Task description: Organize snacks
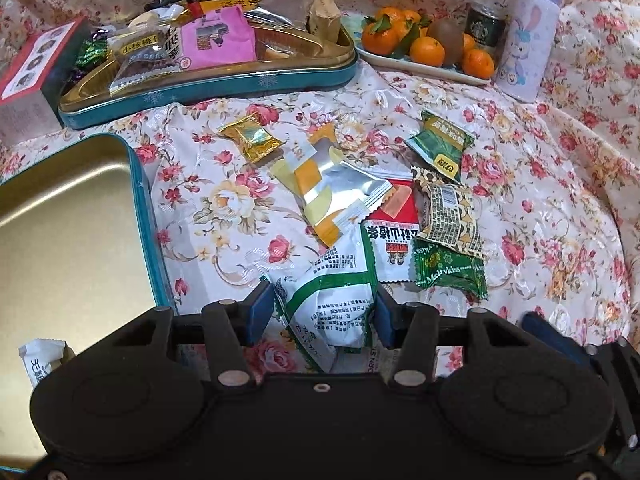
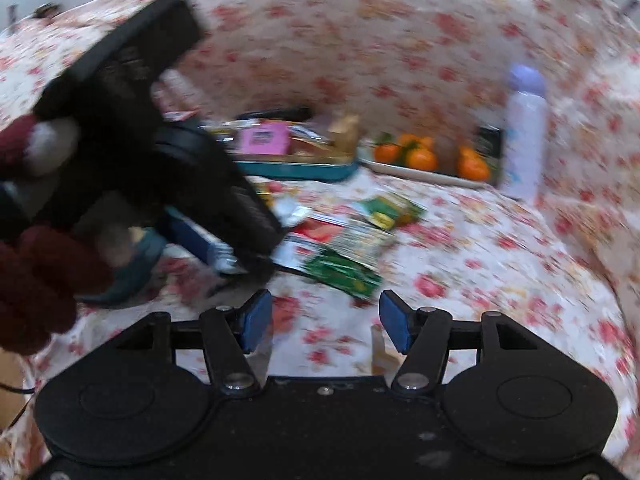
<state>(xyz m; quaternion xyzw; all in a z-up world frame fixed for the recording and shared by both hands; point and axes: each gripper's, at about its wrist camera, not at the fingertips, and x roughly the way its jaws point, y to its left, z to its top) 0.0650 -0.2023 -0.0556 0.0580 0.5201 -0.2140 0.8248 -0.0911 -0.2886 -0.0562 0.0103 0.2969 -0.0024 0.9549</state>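
Note:
In the left wrist view my left gripper [image 1: 325, 316] has its blue pads on either side of a white-and-green snack packet [image 1: 334, 296], which lies between them on the floral cloth. Loose snacks lie ahead: a gold packet [image 1: 250, 139], a yellow-and-silver packet [image 1: 332, 192], a red-and-white packet [image 1: 394, 236], a patterned packet [image 1: 450, 212] and green packets [image 1: 442, 148]. An empty gold-lined teal tin [image 1: 72, 216] stands at left. In the blurred right wrist view my right gripper [image 2: 325, 322] is open and empty above the cloth, beside the left gripper's body [image 2: 160, 160].
A teal tin lid [image 1: 248, 80] full of snacks stands at the back. A plate of tangerines [image 1: 424, 44], a dark can [image 1: 484, 26] and a lilac bottle [image 1: 530, 36] stand at back right. A red-and-white box [image 1: 32, 68] is at far left. One white packet [image 1: 40, 360] lies in the tin.

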